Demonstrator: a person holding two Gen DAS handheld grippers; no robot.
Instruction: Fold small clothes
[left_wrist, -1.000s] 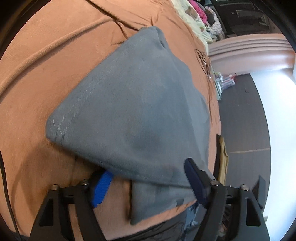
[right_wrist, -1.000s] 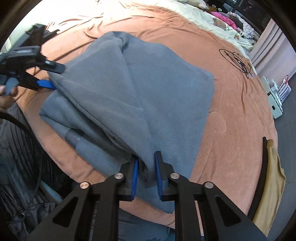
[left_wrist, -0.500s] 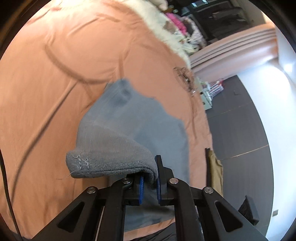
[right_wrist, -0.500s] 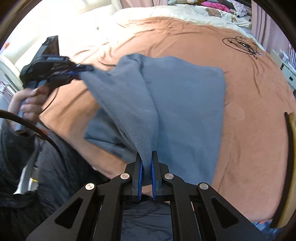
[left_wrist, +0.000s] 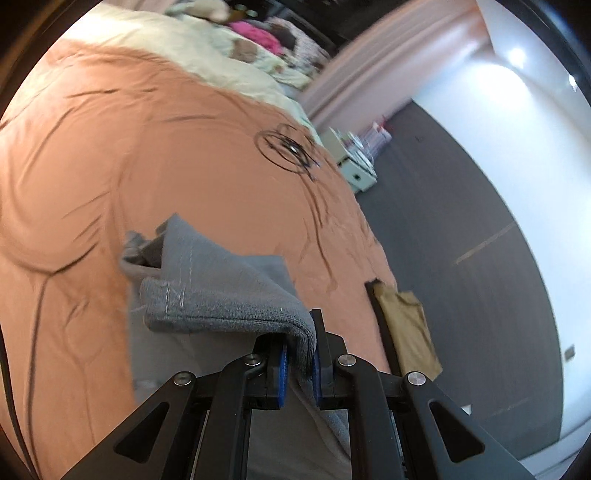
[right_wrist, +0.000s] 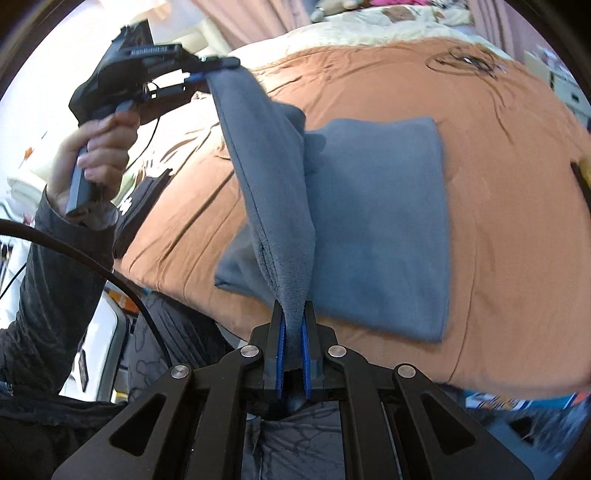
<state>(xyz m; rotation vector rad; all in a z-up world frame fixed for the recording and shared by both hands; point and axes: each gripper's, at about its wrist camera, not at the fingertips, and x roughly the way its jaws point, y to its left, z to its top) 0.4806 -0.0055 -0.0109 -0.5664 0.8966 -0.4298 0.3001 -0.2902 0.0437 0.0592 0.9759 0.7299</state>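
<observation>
Grey fleece garment (right_wrist: 376, 229), soft and thick, lies partly on the orange-brown bed cover (right_wrist: 498, 184), with its near edge lifted. The left gripper (left_wrist: 300, 354) has just been closing, and its jaws now pinch a hemmed corner, up at ten o'clock in the right wrist view. The right gripper (right_wrist: 291, 354) is clenched on the other end at six o'clock. To fold well, keep the edge tight between both, carry it toward two o'clock, lay it flat, then let go.

Black quilted sleeve (right_wrist: 48, 258), black blue-padded fingers (right_wrist: 308, 354).
</observation>
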